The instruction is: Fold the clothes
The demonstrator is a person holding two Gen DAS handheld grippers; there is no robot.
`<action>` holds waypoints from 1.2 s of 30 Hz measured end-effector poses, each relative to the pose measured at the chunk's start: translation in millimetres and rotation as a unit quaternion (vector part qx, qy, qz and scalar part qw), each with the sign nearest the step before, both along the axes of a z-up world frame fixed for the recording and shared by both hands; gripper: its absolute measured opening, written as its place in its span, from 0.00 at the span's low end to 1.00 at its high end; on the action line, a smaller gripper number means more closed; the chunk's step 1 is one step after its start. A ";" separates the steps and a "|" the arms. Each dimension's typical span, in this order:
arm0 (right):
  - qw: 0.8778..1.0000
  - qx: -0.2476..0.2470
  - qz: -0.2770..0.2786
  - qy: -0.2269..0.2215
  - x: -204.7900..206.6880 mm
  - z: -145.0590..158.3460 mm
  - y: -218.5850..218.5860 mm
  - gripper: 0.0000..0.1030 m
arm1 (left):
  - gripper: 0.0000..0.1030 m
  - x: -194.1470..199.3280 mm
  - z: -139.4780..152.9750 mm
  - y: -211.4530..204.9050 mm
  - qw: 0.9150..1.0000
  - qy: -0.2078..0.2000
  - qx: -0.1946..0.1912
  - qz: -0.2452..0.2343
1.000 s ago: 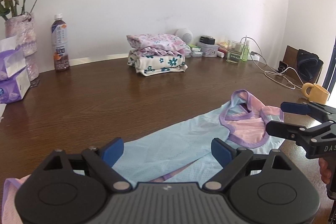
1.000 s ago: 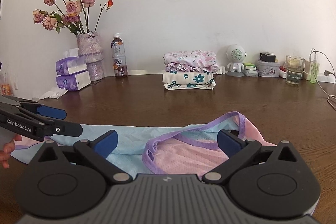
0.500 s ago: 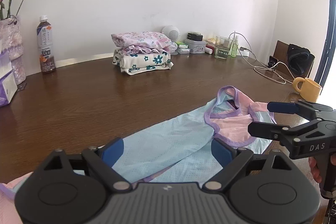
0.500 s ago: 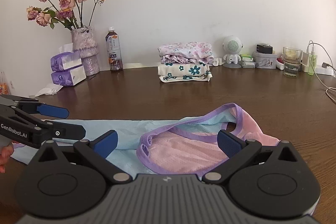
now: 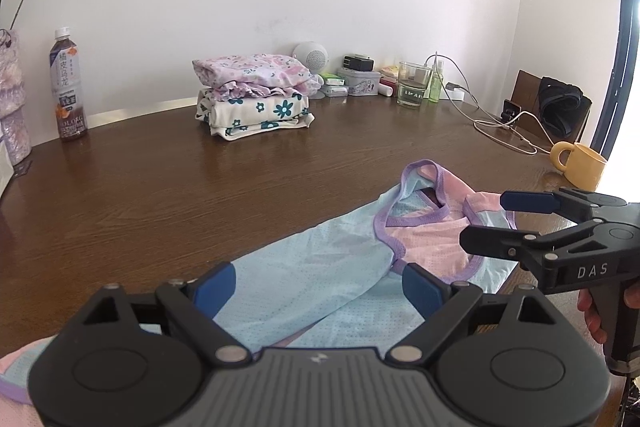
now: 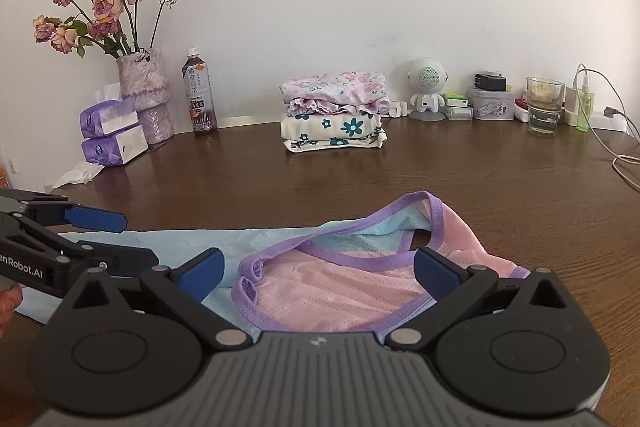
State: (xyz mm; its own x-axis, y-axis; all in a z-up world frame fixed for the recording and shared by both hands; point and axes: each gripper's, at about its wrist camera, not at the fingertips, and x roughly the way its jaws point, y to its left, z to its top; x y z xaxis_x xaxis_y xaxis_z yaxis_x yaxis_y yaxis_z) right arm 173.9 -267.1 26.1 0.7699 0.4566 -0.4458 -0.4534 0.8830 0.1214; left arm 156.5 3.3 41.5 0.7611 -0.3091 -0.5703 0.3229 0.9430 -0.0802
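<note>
Right, here's the table [image 6: 500,187]:
Shirt [image 5: 320,279]: blue and pink with purple trim, lying flat along the near edge, neck end to the right.
Left gripper [image 5: 318,287]: released, jaws wide over the blue part.
Right gripper [image 6: 318,273]: released too, over the pink neck.
Folded pile [image 6: 334,115]: well apart, by the wall.

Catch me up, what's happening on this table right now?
A person holds a pair of tongs in each hand over a light blue and pink garment spread on the brown table. The left tongs and the right tongs are both open, gripping nothing. This piece lies flat, not yet folded. A stack of folded clothes already sits near the wall.
</note>
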 end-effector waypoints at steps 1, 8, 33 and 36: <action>1.000 0.001 0.000 0.000 1.0 -0.4 -0.6 1.00 | 0.87 0.9 -0.4 -0.7 1.000 0.001 0.000 0.000; 1.000 0.019 -0.002 0.014 8.8 -4.9 -9.0 1.00 | 0.87 9.6 -2.1 -8.7 1.000 0.008 0.001 -0.004; 0.999 0.018 -0.020 0.029 27.6 -11.9 -27.2 1.00 | 0.87 34.2 -5.7 -35.7 0.999 0.021 -0.003 -0.028; 0.999 0.012 -0.020 0.030 29.9 -12.3 -27.0 1.00 | 0.87 36.2 -6.1 -36.5 0.999 0.022 -0.003 -0.028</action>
